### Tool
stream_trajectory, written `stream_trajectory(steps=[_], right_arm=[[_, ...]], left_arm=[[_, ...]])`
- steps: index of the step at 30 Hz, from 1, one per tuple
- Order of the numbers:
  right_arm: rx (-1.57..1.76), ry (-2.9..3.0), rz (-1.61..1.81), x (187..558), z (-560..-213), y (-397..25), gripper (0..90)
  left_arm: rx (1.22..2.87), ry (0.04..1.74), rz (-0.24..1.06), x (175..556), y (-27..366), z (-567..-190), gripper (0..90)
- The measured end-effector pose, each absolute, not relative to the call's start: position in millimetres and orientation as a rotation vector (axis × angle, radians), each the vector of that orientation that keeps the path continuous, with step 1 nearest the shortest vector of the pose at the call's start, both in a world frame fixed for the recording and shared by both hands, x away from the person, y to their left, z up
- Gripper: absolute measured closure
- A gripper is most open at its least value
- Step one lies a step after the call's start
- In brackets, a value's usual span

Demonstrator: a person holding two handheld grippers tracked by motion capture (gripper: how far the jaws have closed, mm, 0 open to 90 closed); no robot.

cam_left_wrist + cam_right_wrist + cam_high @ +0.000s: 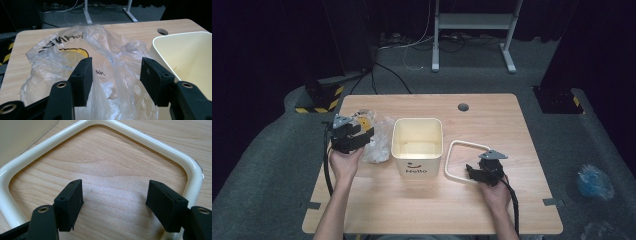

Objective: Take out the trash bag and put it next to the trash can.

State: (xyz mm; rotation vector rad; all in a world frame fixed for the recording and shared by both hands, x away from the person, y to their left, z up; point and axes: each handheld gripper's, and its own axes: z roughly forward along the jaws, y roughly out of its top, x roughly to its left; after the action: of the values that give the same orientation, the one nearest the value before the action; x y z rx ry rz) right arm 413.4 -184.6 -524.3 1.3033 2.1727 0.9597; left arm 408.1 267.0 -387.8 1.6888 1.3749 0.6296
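A cream square bin point(417, 145) with "Hello" on its front stands mid-table; its rim point(175, 60) shows at the right of the left gripper view. A crumpled clear plastic bag point(377, 137) point(100, 57) with black and yellow print lies left of the bin. My left gripper point(353, 131) point(116, 77) hovers open at the bag, jaws on either side of its folds. A cream rounded-square ring point(464, 162) point(140, 137) lies flat right of the bin. My right gripper point(472, 172) point(115, 202) is open, low over the wood inside the ring's near corner.
The wooden table point(492, 115) has a round cable hole point(463, 107) at the back. A white stand's legs point(472, 30) and cables lie on the grey floor behind. A blue crumpled bag point(594, 181) rests on the floor at the right.
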Motion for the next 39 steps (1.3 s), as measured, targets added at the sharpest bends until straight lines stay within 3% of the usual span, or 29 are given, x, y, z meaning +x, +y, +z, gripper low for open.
stream_trajectory(steps=[20,39], right_arm=[[1.304,2.172,0.960,413,-524,-185,29.4],[1.303,2.172,0.960,413,-524,-185,29.4]], left_arm=[[1.702,1.369,0.628,390,275,-389,35.4],[1.707,1.362,0.637,373,279,-393,34.2]])
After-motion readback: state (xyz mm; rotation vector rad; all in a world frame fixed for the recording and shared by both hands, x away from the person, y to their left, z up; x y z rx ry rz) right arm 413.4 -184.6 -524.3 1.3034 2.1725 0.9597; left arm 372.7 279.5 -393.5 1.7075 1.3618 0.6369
